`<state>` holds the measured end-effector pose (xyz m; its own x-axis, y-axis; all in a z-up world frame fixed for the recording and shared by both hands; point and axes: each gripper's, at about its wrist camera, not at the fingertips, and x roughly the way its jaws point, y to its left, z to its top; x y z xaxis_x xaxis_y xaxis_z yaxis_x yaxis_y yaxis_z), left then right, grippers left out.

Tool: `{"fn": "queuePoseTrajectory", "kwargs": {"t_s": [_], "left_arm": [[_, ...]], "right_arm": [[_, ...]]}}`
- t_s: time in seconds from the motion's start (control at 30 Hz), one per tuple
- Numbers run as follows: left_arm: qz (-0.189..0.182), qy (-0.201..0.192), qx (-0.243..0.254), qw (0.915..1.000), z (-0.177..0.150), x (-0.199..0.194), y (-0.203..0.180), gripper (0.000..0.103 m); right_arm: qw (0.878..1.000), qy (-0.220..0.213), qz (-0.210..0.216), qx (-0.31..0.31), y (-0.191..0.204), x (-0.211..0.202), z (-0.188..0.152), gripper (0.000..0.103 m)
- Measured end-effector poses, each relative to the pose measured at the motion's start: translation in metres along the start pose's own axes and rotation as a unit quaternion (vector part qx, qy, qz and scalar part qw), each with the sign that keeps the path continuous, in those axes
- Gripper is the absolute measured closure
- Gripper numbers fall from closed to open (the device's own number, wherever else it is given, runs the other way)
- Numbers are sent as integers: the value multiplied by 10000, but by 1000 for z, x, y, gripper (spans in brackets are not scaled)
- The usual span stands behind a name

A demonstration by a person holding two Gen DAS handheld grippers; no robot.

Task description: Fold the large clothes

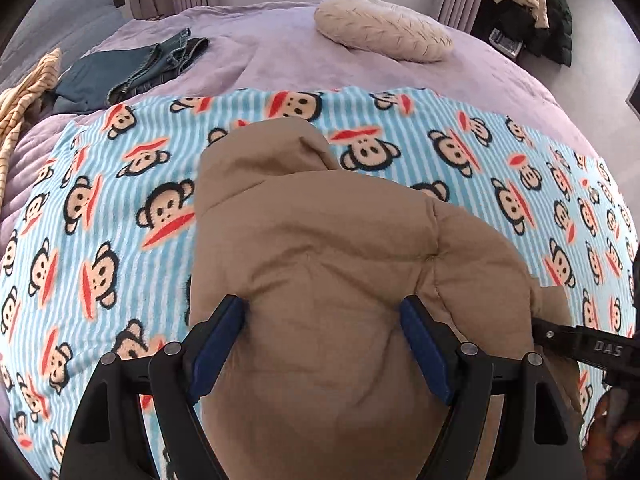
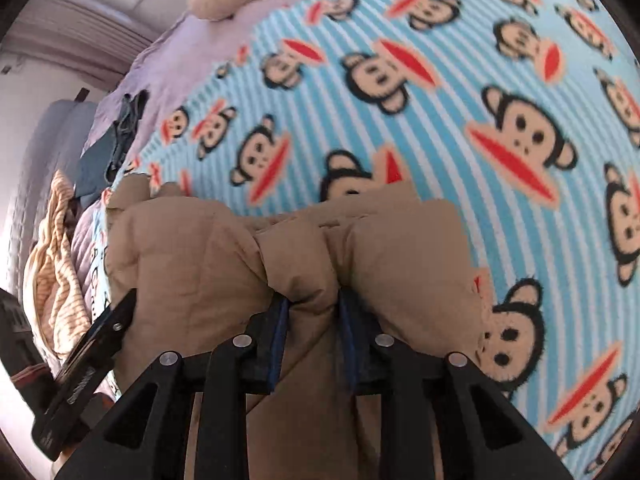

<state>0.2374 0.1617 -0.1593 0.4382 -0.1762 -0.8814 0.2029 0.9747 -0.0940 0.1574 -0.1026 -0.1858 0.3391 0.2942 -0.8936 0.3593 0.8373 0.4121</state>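
A puffy tan jacket [image 1: 320, 248] lies bunched on the blue striped monkey blanket [image 1: 120, 208]. My left gripper [image 1: 320, 304] straddles a thick bundle of it, jaws wide, and both blue pads [image 1: 420, 340] dent the fabric. My right gripper [image 2: 312, 300] is pinched narrow on a fold of the same tan jacket [image 2: 200, 248], which bulges out on either side of its fingers. The two grippers sit close together: the right one's black finger [image 1: 580, 340] shows at the edge of the left wrist view. The left one [image 2: 100, 340] shows in the right wrist view.
The blanket covers a bed with a lilac cover [image 1: 260, 52]. A beige pillow [image 1: 380, 28] lies at the far side. Dark jeans [image 1: 132, 68] and a yellow striped garment [image 1: 24, 92] are piled at the far left. Dark coats [image 1: 536, 4] sit beyond the bed.
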Motion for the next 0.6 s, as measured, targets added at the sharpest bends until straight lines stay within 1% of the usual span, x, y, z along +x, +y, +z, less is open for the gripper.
{"fn": "queuePoseTrajectory", "kwargs": {"t_s": [0.13,0.27,0.4,0.6], "left_arm": [[20,59,48,10000,0,1,-1,22],[32,179,54,9998,0,-6,2,22],[16,279,-67,9996,-3,-17,9,22],[43,373,-59,9993,-12,-40,17,22]], "right_arm": [[9999,67,-97,-91,3,3,1,78],[9999,137,-33,26,3,-1,4,77],[9998,174,-58,24,6,-15,4,72],[9998,143,-48,90,8,-48,-9,69]]}}
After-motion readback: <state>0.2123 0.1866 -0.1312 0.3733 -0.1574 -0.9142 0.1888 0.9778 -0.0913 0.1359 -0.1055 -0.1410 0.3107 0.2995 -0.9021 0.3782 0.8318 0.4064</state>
